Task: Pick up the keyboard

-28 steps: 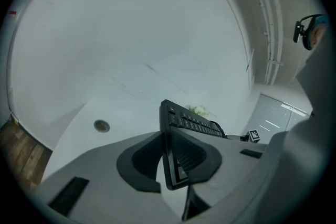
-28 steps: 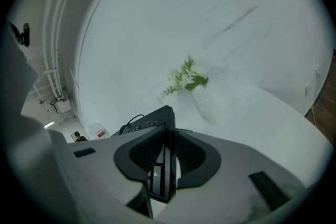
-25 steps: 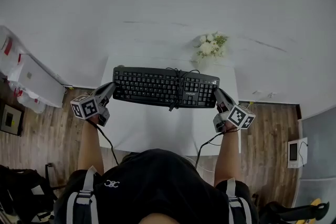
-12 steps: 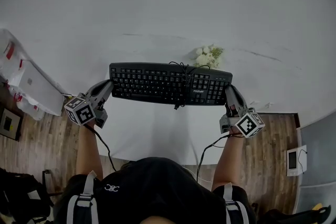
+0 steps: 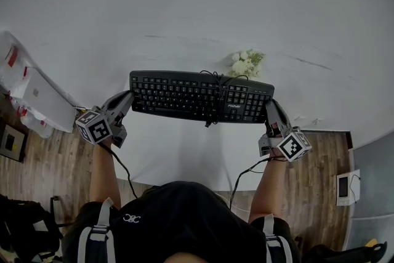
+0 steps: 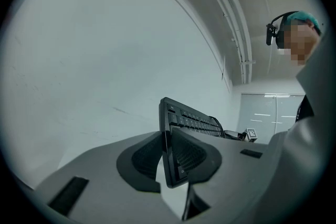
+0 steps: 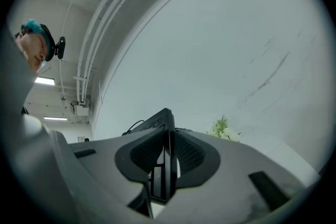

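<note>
Grey moulded jaws of the left gripper (image 5: 125, 100), out past the left side of the white table (image 5: 184, 157), are clamped on the left short end of the black keyboard (image 5: 200, 97). The left gripper view confirms it: the keyboard's edge sits between the ribbed pads, both of them bearing on it, and the keys run away from the camera.

The keyboard lies roughly level, keys up, over the far part of the table. It appears to be carried clear of the tabletop, since nothing shows beneath it in either gripper view. How far clear cannot be judged from the steep head view.

A dark cable (image 5: 214, 78) lies bunched on the keyboard's back edge over the middle of the table, with a short tail hanging below the front edge. White flowers (image 5: 246, 63) show just behind the keyboard, toward the table's far right corner.

The right gripper (image 5: 271, 109), past the right side of the table, is likewise closed on the keyboard's right short end, with the thin edge pinched between its pads.

Assessment: the pick-up looks essentially complete and the step in hand is the hold after the lift. Any further move calls for:
- both clamps kept firm;
- the two hands moving together at equal height, so the board neither twists nor slips;
- the loose cable kept from snagging on the flowers or the table edge.
</note>
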`<state>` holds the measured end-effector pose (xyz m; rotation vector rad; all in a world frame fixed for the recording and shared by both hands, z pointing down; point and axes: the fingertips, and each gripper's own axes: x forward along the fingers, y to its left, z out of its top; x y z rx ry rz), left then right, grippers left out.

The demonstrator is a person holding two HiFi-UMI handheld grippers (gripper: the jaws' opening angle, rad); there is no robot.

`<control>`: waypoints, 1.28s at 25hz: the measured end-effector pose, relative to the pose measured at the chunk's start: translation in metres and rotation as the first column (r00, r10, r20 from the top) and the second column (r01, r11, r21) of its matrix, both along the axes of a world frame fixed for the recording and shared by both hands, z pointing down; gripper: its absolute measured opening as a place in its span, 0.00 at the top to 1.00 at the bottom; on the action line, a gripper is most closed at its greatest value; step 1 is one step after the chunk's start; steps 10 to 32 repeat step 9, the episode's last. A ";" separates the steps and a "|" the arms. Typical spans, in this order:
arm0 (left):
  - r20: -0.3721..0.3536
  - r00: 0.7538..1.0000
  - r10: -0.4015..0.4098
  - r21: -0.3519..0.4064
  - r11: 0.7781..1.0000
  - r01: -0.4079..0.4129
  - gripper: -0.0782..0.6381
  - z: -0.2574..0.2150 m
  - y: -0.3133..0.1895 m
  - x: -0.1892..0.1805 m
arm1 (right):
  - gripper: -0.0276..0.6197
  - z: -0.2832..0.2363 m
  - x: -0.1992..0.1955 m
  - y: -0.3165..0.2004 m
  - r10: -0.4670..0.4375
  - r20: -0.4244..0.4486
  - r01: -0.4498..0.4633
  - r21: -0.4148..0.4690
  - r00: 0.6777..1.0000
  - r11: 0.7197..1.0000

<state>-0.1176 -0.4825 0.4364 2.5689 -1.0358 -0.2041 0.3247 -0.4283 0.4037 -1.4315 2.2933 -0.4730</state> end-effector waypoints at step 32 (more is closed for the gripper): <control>-0.009 1.000 0.007 -0.004 1.000 -0.007 0.79 -0.002 -0.002 -0.004 | 0.85 0.001 -0.004 -0.002 -0.008 0.017 0.008 0.009 1.000 1.000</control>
